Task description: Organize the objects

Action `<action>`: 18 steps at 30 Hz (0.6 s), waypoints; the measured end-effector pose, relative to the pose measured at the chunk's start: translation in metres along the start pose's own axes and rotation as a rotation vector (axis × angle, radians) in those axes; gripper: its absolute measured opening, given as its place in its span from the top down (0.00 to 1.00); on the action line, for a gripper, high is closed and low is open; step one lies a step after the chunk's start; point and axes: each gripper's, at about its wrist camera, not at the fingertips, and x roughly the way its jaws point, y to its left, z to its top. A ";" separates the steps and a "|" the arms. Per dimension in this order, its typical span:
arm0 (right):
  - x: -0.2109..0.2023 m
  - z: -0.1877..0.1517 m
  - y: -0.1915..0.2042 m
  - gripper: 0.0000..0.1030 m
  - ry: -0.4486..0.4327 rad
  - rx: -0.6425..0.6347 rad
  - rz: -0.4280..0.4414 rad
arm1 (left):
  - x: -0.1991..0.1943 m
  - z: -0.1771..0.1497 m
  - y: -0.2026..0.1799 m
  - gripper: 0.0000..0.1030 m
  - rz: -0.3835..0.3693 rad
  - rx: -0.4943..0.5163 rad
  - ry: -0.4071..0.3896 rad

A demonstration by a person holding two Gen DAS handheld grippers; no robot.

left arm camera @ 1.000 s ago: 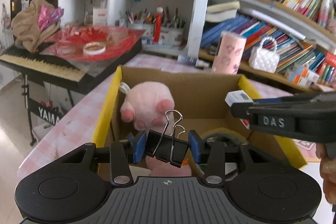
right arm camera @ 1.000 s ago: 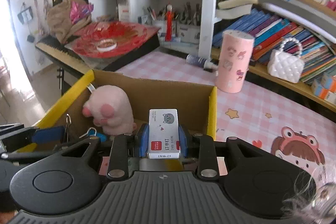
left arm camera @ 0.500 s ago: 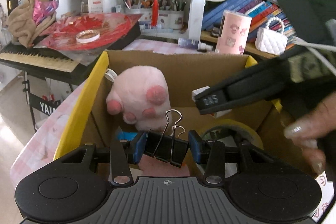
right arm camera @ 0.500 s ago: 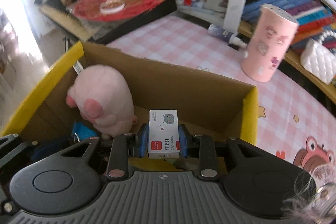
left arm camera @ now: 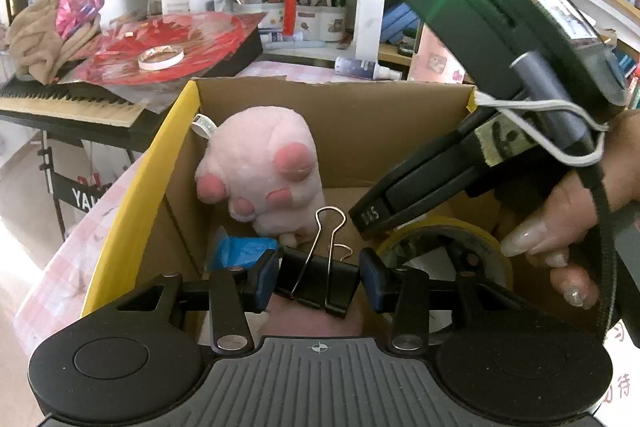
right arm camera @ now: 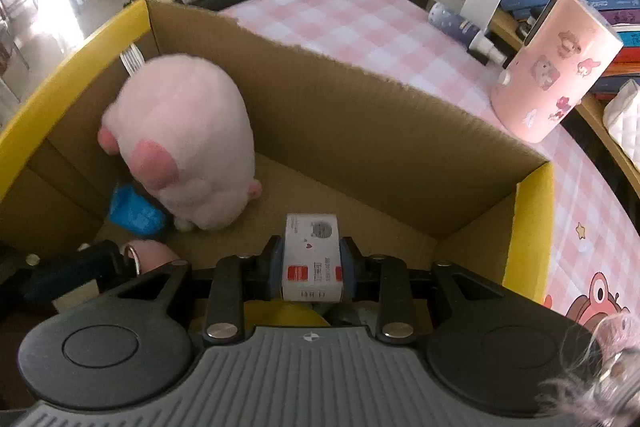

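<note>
Your left gripper is clamping a black binder clip between its blue pads, with the clip's wire handles standing up toward the camera. You are holding it over the open cardboard box, near the box's near edge. Your right gripper is pinching a small white staple box upright between its pads, the red label facing you, and it is pointing steeply down into the same cardboard box.

Inside the box, a pink plush paw is leaning in the far left corner against the yellow-edged side wall, its darker pink toe pads facing outward. A crumpled blue item is lying on the box floor just beside the plush, touching its lower edge. A roll of yellow tape is lying flat on the floor to the right, directly under your right gripper as the left wrist view shows it; your right hand is wrapping around that gripper's handle.

The box is sitting on a table covered in a pink checked cloth. A pink cylindrical container with cartoon stickers is standing upright on the table beyond the box's far right corner, well apart from both grippers.
</note>
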 end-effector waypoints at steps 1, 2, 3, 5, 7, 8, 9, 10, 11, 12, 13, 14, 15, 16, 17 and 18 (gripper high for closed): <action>0.000 0.000 0.000 0.71 0.002 0.002 0.000 | -0.002 0.000 0.000 0.56 0.000 -0.002 -0.013; -0.002 0.000 0.000 0.69 -0.011 0.005 0.001 | -0.005 -0.001 0.001 0.55 -0.001 -0.006 -0.033; -0.006 0.000 -0.001 0.64 -0.033 0.008 0.001 | -0.007 -0.001 0.002 0.55 -0.004 -0.011 -0.049; -0.014 0.000 -0.001 0.63 -0.077 0.012 0.003 | -0.011 0.000 0.003 0.51 -0.005 -0.018 -0.071; -0.023 -0.001 0.000 0.63 -0.104 0.021 -0.002 | -0.017 0.001 0.005 0.49 -0.013 -0.015 -0.105; -0.029 -0.002 0.000 0.62 -0.123 0.033 -0.001 | -0.020 0.001 0.006 0.45 -0.014 -0.011 -0.115; -0.036 -0.005 -0.001 0.61 -0.146 0.048 0.002 | -0.023 0.001 0.006 0.44 -0.012 -0.008 -0.127; -0.044 -0.009 -0.001 0.61 -0.178 0.072 0.000 | -0.027 0.001 0.007 0.41 -0.013 -0.004 -0.143; -0.051 -0.012 -0.002 0.60 -0.203 0.088 -0.003 | -0.030 0.001 0.007 0.39 -0.017 -0.002 -0.154; -0.060 -0.017 -0.002 0.60 -0.237 0.106 -0.009 | -0.035 0.000 0.007 0.38 -0.023 0.000 -0.166; -0.068 -0.021 -0.001 0.60 -0.264 0.119 -0.022 | -0.038 0.001 0.007 0.36 -0.026 0.000 -0.175; -0.077 -0.025 -0.001 0.60 -0.293 0.133 -0.038 | -0.042 0.001 0.007 0.33 -0.027 -0.001 -0.184; -0.086 -0.030 -0.001 0.59 -0.322 0.147 -0.044 | -0.047 0.001 0.007 0.33 -0.030 -0.002 -0.196; -0.096 -0.035 -0.001 0.57 -0.350 0.165 -0.046 | -0.054 0.000 0.007 0.31 -0.036 -0.002 -0.211; -0.105 -0.040 -0.003 0.57 -0.375 0.190 -0.054 | -0.060 -0.001 0.007 0.29 -0.042 0.000 -0.224; -0.115 -0.047 -0.004 0.57 -0.396 0.220 -0.064 | -0.065 -0.001 0.007 0.27 -0.044 0.004 -0.232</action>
